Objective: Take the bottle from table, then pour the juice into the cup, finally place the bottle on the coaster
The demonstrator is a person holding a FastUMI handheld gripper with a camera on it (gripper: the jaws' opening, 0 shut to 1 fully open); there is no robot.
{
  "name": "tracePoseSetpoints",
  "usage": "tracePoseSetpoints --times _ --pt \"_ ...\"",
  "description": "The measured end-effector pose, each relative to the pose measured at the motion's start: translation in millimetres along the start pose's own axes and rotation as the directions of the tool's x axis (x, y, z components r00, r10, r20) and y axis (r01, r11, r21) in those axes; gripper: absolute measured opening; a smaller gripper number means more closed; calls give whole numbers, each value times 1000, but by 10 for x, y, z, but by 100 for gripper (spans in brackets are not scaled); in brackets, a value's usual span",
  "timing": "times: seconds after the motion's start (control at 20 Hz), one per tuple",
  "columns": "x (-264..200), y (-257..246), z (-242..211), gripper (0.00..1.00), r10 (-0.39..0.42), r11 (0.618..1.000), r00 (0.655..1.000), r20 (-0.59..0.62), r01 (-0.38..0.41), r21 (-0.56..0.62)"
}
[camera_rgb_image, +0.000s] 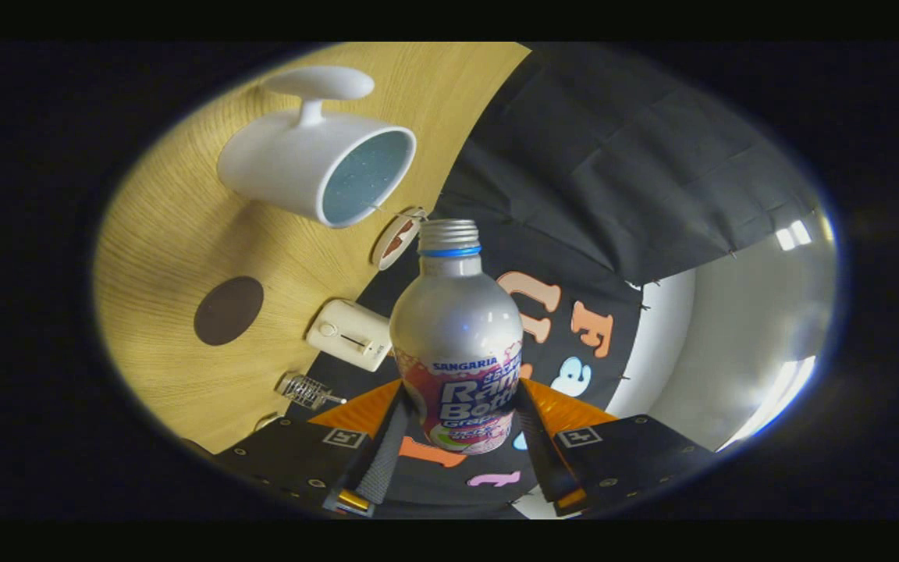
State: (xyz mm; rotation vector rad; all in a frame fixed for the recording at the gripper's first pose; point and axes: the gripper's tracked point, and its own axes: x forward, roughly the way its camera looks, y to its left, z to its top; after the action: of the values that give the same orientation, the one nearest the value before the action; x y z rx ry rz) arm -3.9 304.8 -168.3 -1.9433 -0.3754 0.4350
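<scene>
Tongs (457, 425) clamp bottle (457, 343), neck pointing toward cup (317, 164).

Open gap separates bottle (456, 343) mouth from cup (317, 164), seemingly.

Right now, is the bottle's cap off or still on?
Cannot tell for sure: the bottle, gripped between the fingers, shows bare-looking threads at its neck.

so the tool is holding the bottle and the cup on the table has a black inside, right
Not quite: the gripper view shows the cup is pale blue inside, not black. The rest holds: the tool has both fingers pressed on the bottle, and the cup sits on the table.
</scene>
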Motion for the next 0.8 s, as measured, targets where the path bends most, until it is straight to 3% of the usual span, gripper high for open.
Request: tracePoseSetpoints --times 0.3,0.5,0.6,0.8 --pt "19 87 129 74 31 999 999 20 -31 29" --pt "-13 291 195 74 103 982 994 34 -107 158" --pt "-23 439 191 74 164 946 986 43 -169 276" --pt "-80 486 224 74 216 823 973 77 -223 523"
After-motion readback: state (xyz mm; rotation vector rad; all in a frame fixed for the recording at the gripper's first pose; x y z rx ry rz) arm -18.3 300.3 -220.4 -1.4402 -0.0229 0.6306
